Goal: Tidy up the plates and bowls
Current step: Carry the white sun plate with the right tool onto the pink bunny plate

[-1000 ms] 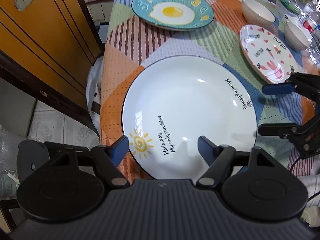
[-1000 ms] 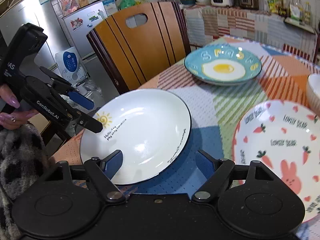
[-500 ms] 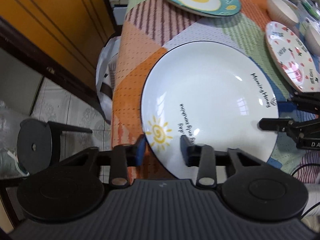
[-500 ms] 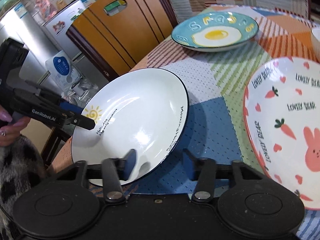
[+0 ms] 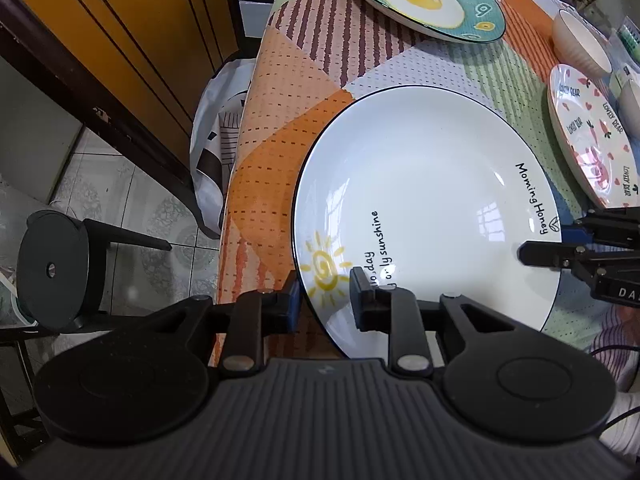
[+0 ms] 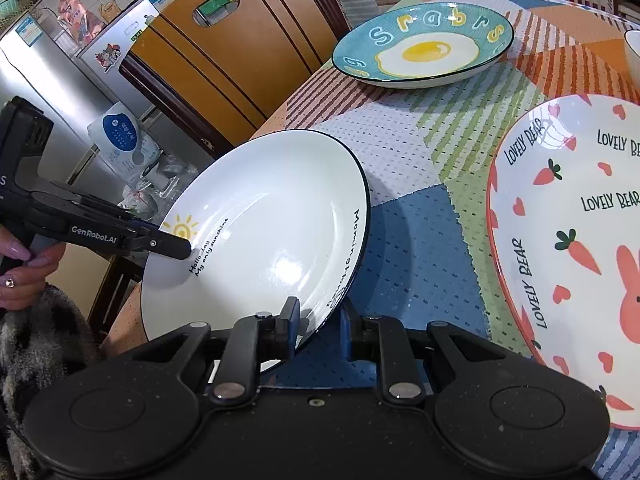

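Patchwork tablecloth point(image 5: 280, 128) in orange, striped, green and blue panels covers the table. Wooden chair point(image 6: 224, 52) with a cut-out handle stands at the far left edge; beyond it a steel fridge point(image 6: 60, 80) with stickers. Black round stool point(image 5: 52, 264) on patterned floor tiles point(image 5: 120, 184), near left, beside a white bag point(image 5: 216, 128)

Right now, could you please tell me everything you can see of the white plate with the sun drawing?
The white plate is round, shallow and glossy, seemingly ceramic, with a thin dark rim line, a yellow sun and black lettering. It sits at the edge of the patchwork tablecloth, seemingly tilted. The left gripper is closing on the rim at the sun; the right gripper is closing on the opposite rim by the "Morning Honey" lettering.
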### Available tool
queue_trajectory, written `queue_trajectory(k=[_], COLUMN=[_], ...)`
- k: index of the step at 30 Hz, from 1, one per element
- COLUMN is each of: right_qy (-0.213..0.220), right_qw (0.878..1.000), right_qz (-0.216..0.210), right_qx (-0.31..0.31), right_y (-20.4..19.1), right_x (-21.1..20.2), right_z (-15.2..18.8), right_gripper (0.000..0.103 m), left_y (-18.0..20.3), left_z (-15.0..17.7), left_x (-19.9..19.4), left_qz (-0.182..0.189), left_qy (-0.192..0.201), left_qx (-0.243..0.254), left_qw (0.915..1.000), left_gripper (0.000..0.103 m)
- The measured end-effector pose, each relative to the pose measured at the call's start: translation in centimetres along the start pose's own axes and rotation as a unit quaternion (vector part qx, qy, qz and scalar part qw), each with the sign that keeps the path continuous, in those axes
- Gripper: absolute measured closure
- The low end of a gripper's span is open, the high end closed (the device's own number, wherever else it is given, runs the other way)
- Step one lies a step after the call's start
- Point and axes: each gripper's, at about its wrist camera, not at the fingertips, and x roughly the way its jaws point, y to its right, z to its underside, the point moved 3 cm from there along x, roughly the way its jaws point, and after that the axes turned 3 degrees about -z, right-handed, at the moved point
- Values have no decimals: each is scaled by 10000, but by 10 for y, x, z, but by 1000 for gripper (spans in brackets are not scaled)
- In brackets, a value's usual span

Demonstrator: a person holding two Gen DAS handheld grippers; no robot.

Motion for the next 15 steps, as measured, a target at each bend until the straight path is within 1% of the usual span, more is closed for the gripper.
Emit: queue_trajectory(k=[5,8,12,15], right_qy=[-98,-245,-217,-150], right_qw=[9999,9994,9994,9994], right_qz=[-22,-8,-202,-177], right_qx=[-86,-237,-163,-244], right_y=[-1,-4,-4,-6], right_x=[0,0,-15,-31], right_z=[-3,-5,-6,-9], right_gripper=[80,80,80,80], left_y=[3,4,10,20], left_z=[0,1,2,4], left_x=[-1,-3,-19,-33], left_qz=[-83,-52,-8,12], left_qy=[15,-6,260,396], left_qx=[53,29,110,166], left_qw=[10000,10000,9996,9991], left_gripper=[79,79,79,79])
